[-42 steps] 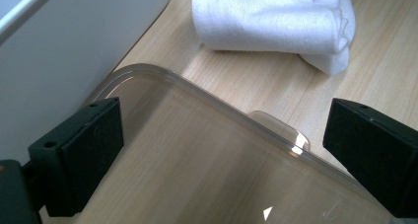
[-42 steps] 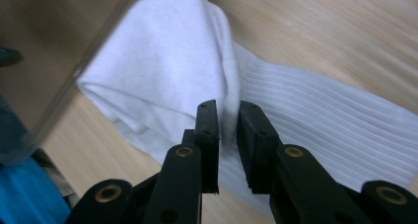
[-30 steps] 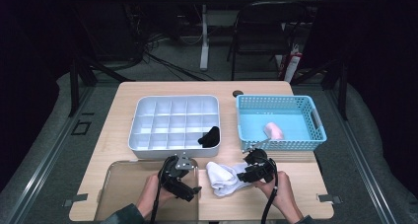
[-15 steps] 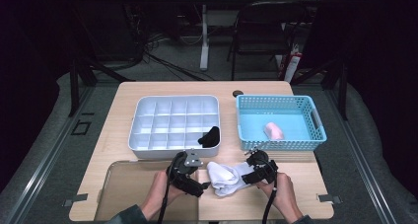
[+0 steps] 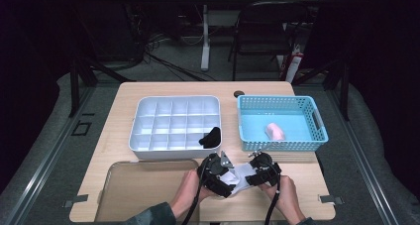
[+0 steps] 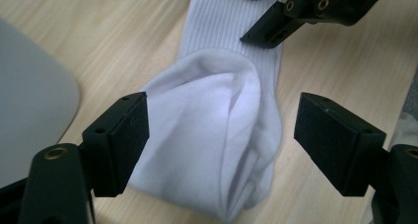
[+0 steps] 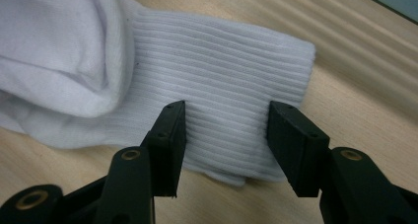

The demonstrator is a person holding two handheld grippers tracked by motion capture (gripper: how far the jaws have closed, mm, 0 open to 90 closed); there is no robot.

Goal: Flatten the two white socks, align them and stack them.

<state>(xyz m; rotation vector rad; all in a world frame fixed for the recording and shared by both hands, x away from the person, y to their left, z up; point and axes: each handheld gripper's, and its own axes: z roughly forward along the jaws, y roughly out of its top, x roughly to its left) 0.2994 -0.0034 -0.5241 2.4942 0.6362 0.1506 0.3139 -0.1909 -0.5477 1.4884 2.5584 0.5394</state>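
A white sock [image 5: 239,176] lies near the table's front edge between my two grippers. In the left gripper view its foot part [image 6: 217,110] is folded over in a bunch. My left gripper [image 6: 222,135] straddles that bunch, open; its jaws have just been closing with the sock between them, the right pad still apart from the cloth. My right gripper [image 7: 226,130] stands over the ribbed cuff [image 7: 222,61], which lies flat and unpinched in the gap between its pads; those jaws have just been closing too. Both grippers sit side by side in the high view, left [image 5: 218,178] and right [image 5: 260,173].
A white compartment tray [image 5: 173,103] stands behind, with a black sock [image 5: 210,137] in its front right cell. A blue basket [image 5: 280,103] to the right holds a pink item [image 5: 275,131]. A clear grey lid [image 5: 138,190] lies at the front left, close to my left hand.
My left gripper has moved right onto the sock and its jaws have narrowed. The sock's foot part is now bunched between them. The right gripper stayed at the cuff.
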